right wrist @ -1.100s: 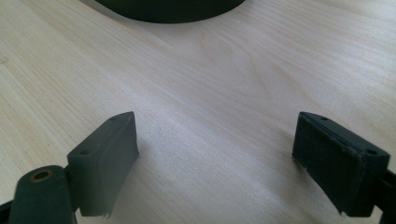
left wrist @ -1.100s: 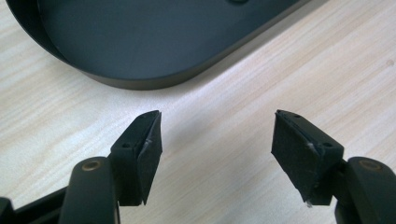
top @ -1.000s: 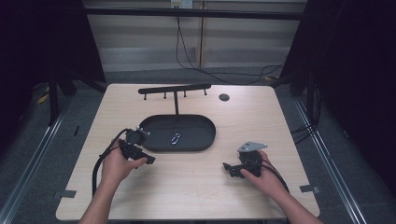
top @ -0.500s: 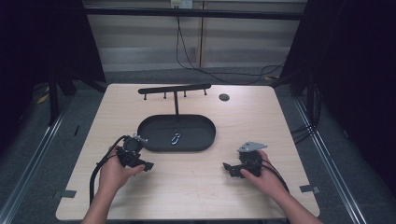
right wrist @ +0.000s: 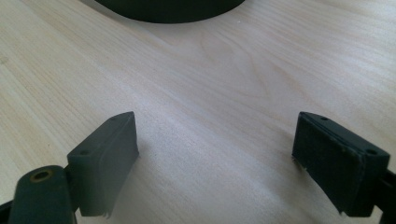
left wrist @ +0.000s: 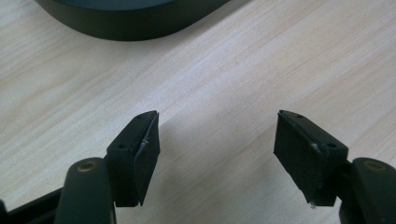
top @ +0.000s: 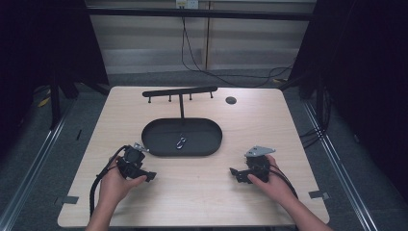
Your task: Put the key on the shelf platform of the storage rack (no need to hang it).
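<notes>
A black oval tray (top: 159,139) lies in the middle of the wooden table (top: 202,192), with a small metal clip (top: 181,142) in it. Behind the tray rises a black T-shaped rack (top: 179,91) with short hooks. My left gripper (top: 146,168) rests low over the table just in front of the tray's left end, open and empty. In the left gripper view its jaws (left wrist: 217,140) stand wide over bare wood, and the tray's rim (left wrist: 126,18) is at the top. My right gripper (top: 236,175) sits to the tray's front right, pointing left, also open (right wrist: 215,154) over bare wood.
A small dark round disc (top: 231,100) lies at the back right of the table. Cables trail from both grippers toward the front edge. Dark curtains and floor rails flank the table. The tray's rim (right wrist: 173,9) is at the top of the right gripper view.
My left gripper has drawn back a little from the tray's left end toward the front of the table and sunk lower. The right gripper has kept still.
</notes>
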{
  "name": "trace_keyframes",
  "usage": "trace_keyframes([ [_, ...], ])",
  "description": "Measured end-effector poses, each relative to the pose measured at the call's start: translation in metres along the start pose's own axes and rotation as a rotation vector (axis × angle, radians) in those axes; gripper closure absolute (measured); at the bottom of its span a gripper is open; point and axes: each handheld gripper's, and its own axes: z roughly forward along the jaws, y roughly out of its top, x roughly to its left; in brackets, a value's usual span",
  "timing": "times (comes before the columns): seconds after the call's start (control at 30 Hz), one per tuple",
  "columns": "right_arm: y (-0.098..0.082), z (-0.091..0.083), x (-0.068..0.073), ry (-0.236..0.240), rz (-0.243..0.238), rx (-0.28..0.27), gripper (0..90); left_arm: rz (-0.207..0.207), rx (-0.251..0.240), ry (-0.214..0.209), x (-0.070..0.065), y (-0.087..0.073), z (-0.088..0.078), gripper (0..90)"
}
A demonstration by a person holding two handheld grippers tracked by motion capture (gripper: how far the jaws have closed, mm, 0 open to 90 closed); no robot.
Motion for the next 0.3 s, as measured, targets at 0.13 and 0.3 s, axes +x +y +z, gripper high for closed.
trace_keyframes([
  [0.13,0.0,0.0,0.0,0.0,0.0,0.0,13.7,0.007,0.008,0.005,-0.0042,-0.0024,0.002,31.0],
  [0.3,0.0,0.0,0.0001,0.0,0.001,0.0,13.7,0.021,0.017,0.005,-0.0074,-0.0031,0.0038,31.0],
])
